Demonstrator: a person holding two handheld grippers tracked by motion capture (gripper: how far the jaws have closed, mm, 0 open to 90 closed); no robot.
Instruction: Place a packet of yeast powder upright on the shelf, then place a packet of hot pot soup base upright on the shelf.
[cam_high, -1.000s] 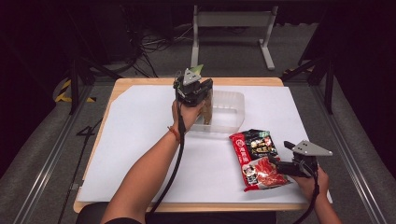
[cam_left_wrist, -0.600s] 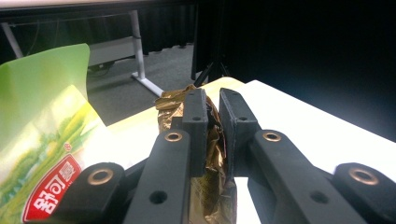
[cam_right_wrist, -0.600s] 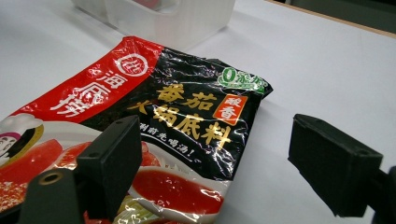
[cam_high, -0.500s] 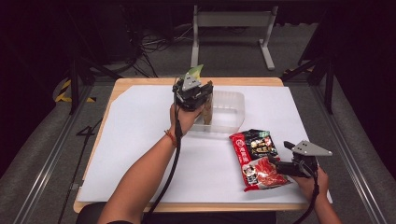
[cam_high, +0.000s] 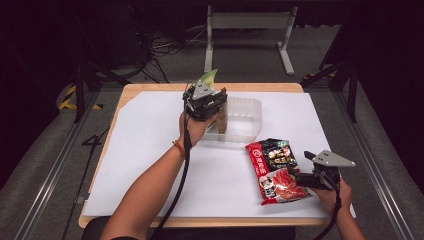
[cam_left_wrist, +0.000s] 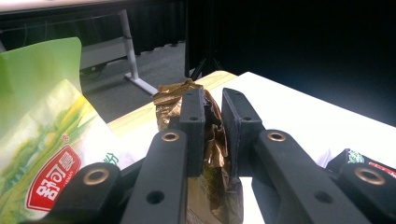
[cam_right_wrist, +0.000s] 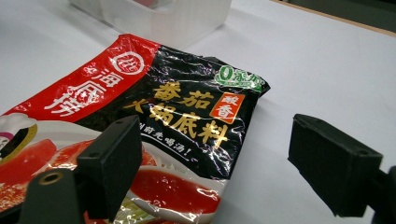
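White paper (cam_high: 150, 150) covers our wooden table (cam_high: 150, 87), dark floor around it. Our left gripper (cam_left_wrist: 212, 121) is clamped on a crinkled gold foil packet (cam_left_wrist: 212, 154), held at the near left edge of a clear plastic container (cam_high: 247, 120). Beside it we see a green and white snack bag (cam_left_wrist: 42, 135). Our right gripper (cam_right_wrist: 215, 154), jaws spread wide, rests at the right edge of a glossy red and black soup-base pouch (cam_right_wrist: 154, 121) lying flat.
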